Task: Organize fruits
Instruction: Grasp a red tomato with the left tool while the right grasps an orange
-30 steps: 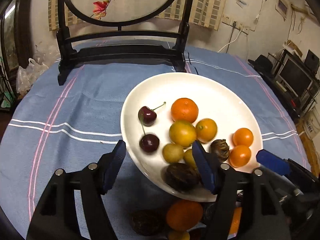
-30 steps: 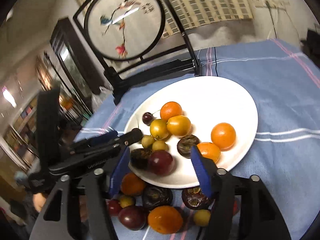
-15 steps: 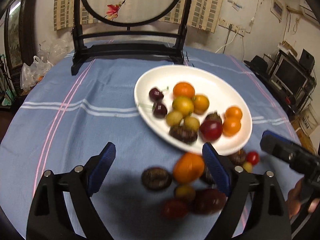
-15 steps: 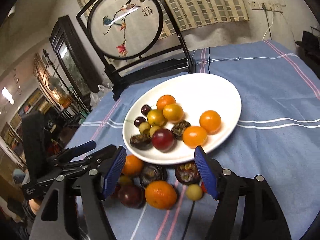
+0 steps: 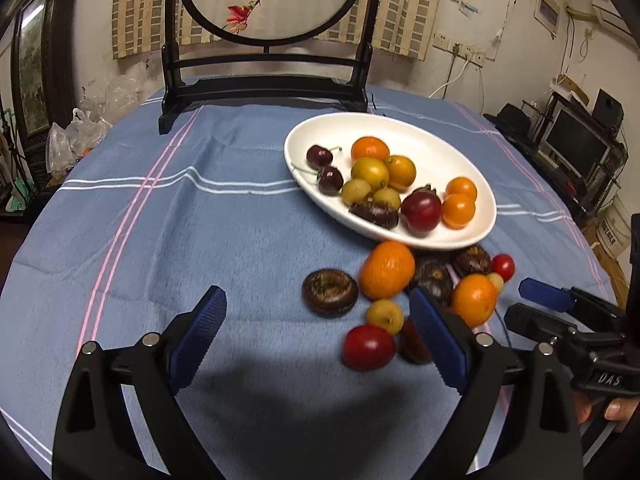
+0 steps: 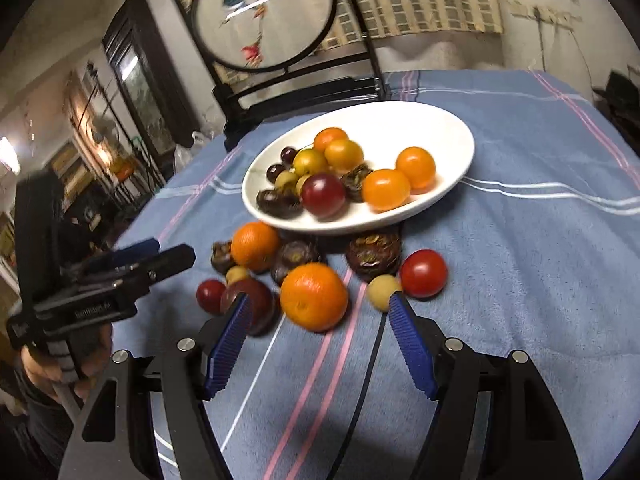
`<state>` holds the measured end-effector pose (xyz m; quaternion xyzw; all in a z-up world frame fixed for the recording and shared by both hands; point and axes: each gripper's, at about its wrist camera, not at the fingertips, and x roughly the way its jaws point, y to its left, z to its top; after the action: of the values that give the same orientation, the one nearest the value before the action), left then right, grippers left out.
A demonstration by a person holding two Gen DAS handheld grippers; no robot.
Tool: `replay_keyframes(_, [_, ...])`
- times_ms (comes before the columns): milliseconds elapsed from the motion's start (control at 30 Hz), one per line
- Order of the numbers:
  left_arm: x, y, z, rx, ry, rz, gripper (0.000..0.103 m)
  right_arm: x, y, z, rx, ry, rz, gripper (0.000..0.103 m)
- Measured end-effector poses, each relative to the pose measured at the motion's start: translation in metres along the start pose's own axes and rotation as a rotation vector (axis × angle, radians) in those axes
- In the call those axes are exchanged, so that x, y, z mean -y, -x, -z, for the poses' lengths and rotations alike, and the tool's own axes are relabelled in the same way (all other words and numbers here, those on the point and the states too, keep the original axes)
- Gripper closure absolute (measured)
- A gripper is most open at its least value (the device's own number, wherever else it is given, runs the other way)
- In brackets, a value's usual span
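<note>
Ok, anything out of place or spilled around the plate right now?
Nothing spilled or visibly damaged. A cluster of loose fruit lies on the blue tablecloth against the white plate's near rim, unsorted, while the plate's far side sits bare.

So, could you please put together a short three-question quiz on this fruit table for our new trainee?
1. True or false: the left gripper, with blue ribbed pads, grips a fruit.
2. Which lies on the blue striped tablecloth, not on the white oval plate?
A. the two dark stemmed cherries
B. the bright red cherry tomato
C. the round dark-red plum
3. Fill in: the large orange mandarin just ahead of the right gripper lies on the ____.

Key
1. False: its jaws are opening, with nothing between them.
2. B
3. tablecloth
</note>
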<state>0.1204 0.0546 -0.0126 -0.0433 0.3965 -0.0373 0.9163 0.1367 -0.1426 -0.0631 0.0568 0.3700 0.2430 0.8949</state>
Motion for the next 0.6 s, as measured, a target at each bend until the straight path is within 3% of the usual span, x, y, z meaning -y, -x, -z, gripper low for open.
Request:
replay_keyframes(167, [-0.007,0.002,0.009,-0.014,-0.002,-0.011,0.012,-0.024,-0.012,0.004,-0.054,0.142,0.107,0.032])
replay_keyframes(300, [-0.013,0.003,0.013,-0.020,0.006,-0.010,0.012,-0.035,-0.027,0.005,-0.108,0.212,0.162,0.050])
replay_keyframes(433, [-0.013,0.002,0.014,-0.027,0.003,-0.007,0.012,-0.040,-0.042,0.000,-0.125,0.283,0.256,0.053])
replay_keyframes(600, [-0.005,0.001,0.017,-0.035,-0.036,-0.007,0.012,-0.037,-0.048,-0.004,-0.127,0.273,0.244,0.060])
